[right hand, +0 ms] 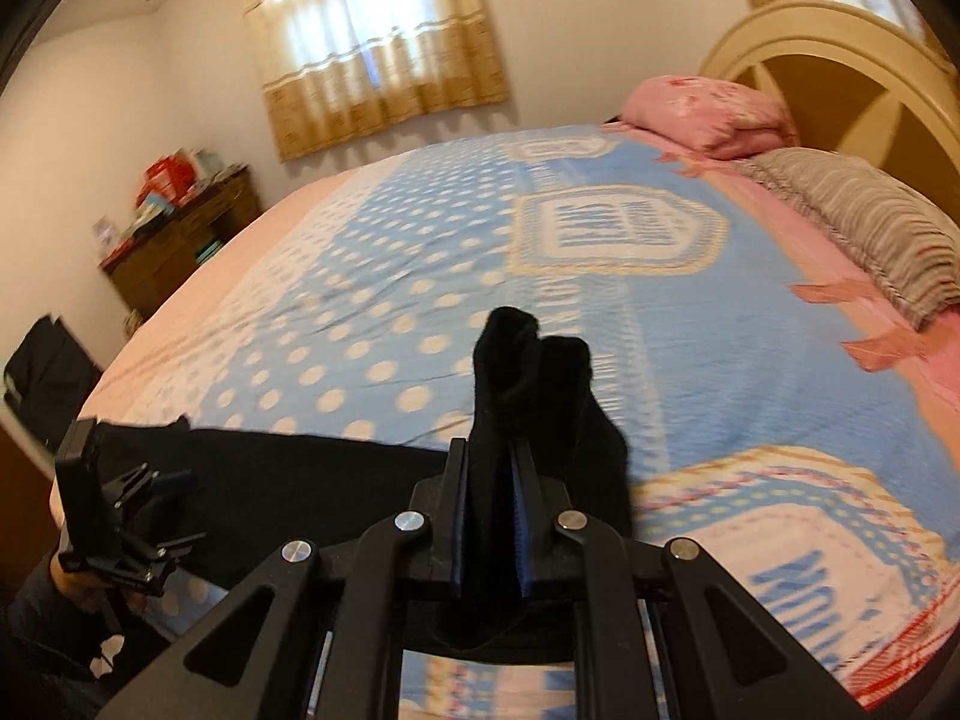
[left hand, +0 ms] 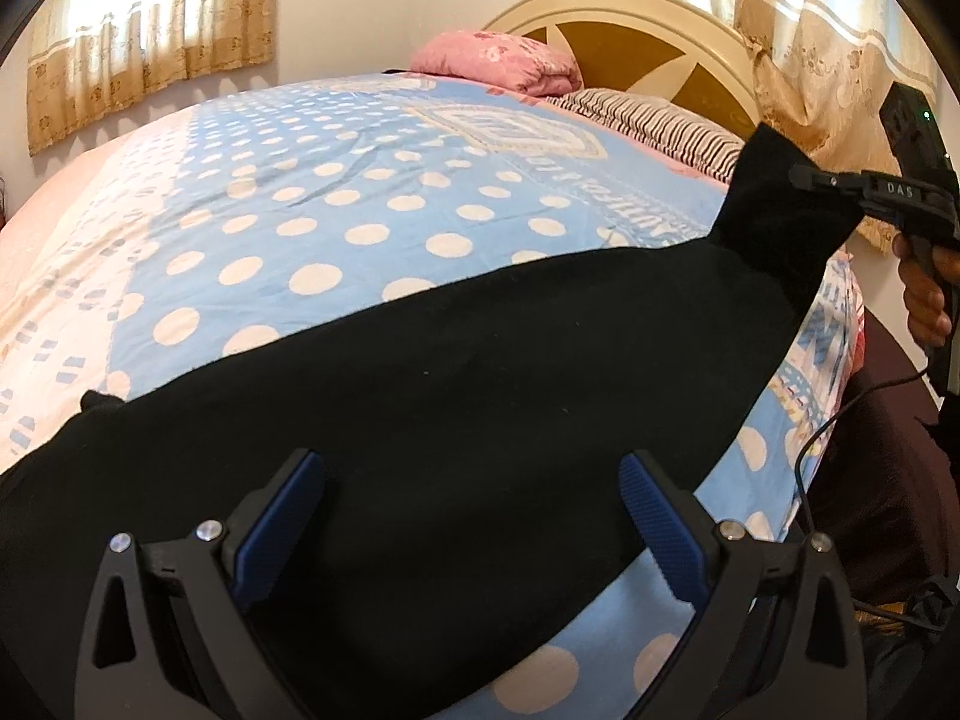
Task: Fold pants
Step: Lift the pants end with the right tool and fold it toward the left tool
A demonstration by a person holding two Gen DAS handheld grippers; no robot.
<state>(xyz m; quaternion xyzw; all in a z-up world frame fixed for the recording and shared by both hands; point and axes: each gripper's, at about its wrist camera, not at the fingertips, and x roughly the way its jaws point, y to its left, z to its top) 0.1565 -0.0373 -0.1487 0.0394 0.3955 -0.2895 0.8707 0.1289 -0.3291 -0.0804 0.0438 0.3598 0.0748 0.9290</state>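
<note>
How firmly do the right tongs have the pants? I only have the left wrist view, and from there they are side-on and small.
Observer: In the right wrist view the right tongs are shut on the pants. The black fabric is pressed between both blue pads, and a bunched fold pokes out past the tips.
Operator: OK. Is there anything past the far side of the bed that I can't see?
Observer: Yes. A wooden dresser stands against the far wall on the left of that view, with boxes piled on top.
</note>
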